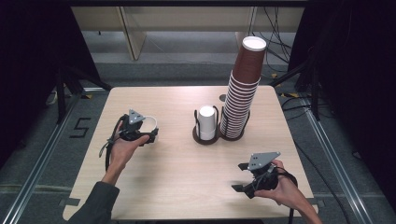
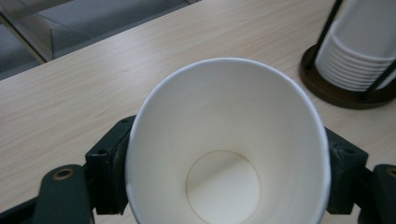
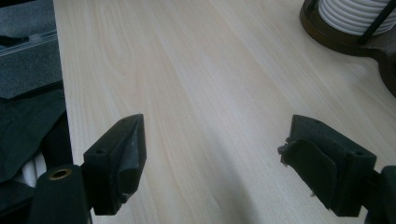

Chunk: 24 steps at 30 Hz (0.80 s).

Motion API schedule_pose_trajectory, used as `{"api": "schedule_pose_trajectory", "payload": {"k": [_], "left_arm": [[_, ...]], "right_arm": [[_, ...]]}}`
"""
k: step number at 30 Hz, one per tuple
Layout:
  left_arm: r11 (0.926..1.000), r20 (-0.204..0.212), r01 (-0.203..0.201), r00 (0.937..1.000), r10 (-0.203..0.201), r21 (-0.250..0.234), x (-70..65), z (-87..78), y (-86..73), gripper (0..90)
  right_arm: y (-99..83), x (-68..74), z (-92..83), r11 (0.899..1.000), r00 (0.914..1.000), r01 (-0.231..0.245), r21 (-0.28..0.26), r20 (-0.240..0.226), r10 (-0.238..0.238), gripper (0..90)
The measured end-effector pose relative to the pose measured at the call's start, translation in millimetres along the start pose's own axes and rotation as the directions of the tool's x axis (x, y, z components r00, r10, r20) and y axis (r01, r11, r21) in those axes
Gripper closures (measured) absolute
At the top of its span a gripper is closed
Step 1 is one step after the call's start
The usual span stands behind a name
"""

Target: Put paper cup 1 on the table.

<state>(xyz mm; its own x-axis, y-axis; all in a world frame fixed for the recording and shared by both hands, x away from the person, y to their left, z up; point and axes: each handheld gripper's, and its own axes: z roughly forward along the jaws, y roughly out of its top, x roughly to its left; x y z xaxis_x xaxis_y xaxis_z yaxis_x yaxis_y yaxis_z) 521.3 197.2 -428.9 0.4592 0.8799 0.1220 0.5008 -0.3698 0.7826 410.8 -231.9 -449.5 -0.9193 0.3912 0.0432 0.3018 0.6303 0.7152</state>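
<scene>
White paper cup (image 2: 229, 144), mouth toward the camera, sits clamped between the left gripper (image 1: 148, 135)'s jaws, apparently just above the tabletop (image 1: 177, 163)'s left side. Right gripper (image 1: 243, 177) rests near the front edge, jaws apart and empty.

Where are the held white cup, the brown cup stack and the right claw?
white cup (image 2: 224, 140), left gripper view, inner wall.
brown cup stack (image 1: 243, 88), high view, middle of the stack.
right claw (image 3: 215, 163), right gripper view, midway between its fingertips.
</scene>
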Motion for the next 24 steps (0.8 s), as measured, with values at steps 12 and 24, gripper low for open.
{"api": "schedule_pose_trajectory", "payload": {"k": [12,24], "left_arm": [[0.9992,-0.042,0.025,0.9988,-0.024,0.03,16.9,27.9,-0.9,21.8],[0.9991,-0.046,0.024,0.9987,-0.022,0.034,13.6,47.3,-6.3,16.2]], "right_arm": [[-0.6,-1.8,0.2,1.0,0.9999,0.011,0.004,0.005,-0.011,21.0],[-1.4,-2.0,0.1,1.0,0.9999,0.011,0.005,0.002,-0.011,20.9]]}}
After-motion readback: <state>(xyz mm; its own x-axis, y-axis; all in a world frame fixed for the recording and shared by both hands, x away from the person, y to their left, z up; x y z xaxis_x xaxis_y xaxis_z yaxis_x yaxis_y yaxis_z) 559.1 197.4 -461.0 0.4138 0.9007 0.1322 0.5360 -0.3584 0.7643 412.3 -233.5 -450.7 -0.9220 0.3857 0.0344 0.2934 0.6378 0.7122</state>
